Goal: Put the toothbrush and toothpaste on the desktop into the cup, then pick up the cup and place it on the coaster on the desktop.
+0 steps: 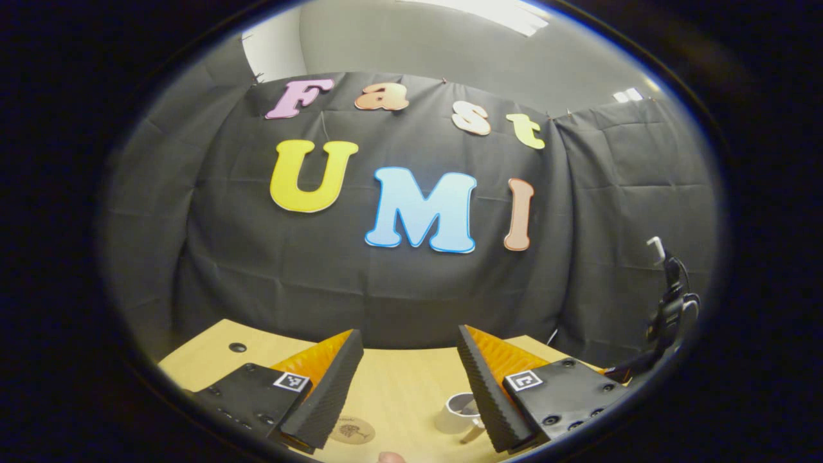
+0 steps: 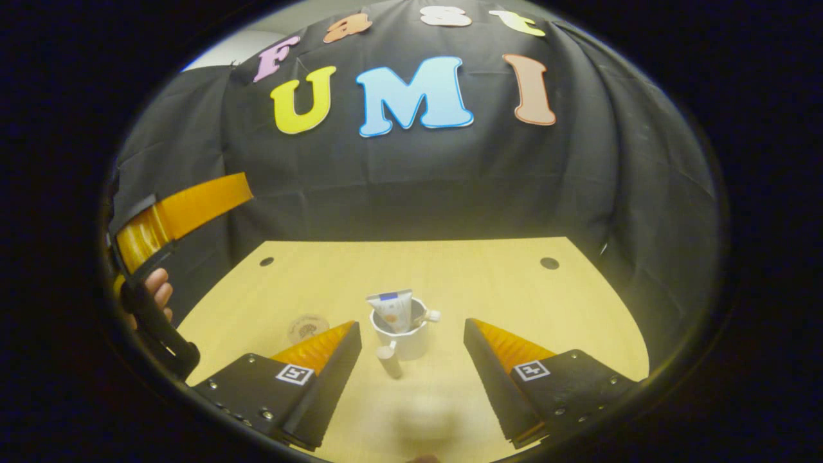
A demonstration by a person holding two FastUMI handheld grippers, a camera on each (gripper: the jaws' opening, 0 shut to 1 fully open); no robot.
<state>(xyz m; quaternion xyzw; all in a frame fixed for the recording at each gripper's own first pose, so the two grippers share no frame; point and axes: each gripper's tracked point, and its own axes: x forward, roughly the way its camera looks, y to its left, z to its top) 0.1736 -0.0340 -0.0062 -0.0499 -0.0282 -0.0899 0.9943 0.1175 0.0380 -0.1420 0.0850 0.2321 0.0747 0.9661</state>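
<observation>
Ahead of the left tool [image 1: 409, 379], in the left gripper view, the wooden surface [image 1: 398, 379] runs out toward the cloth wall. This tool's two fingers stand wide apart and hold nothing. Low between them, close to the right-hand finger, sits the white cup [image 1: 458, 413], partly hidden by that finger, so its contents cannot be made out. Just inside the left-hand finger lies the round coaster [image 1: 352, 430], flat on the surface and apart from the cup. Far off to the right a dark rig of cables [image 1: 669, 308] hangs at the edge.

Between the fingers of the right tool [image 2: 411, 363], in the right gripper view, the cup [image 2: 404, 341] stands upright and plainly loaded: the toothpaste [image 2: 392, 308] tube rises out of it and the toothbrush [image 2: 429, 316] leans over its rim. A small handle [image 2: 388, 360] points back toward the tool. These fingers too are spread wide and empty. The coaster [image 2: 307, 326] lies just beyond the left-hand finger. The other tool [image 2: 173, 215] and the hand [image 2: 156, 289] holding it show far left.

The cup looks rigid, smooth, likely ceramic, so slippery and breakable; the tall tube could make it a bit top-heavy. I would close across the cup's body low down, keeping it level.
</observation>
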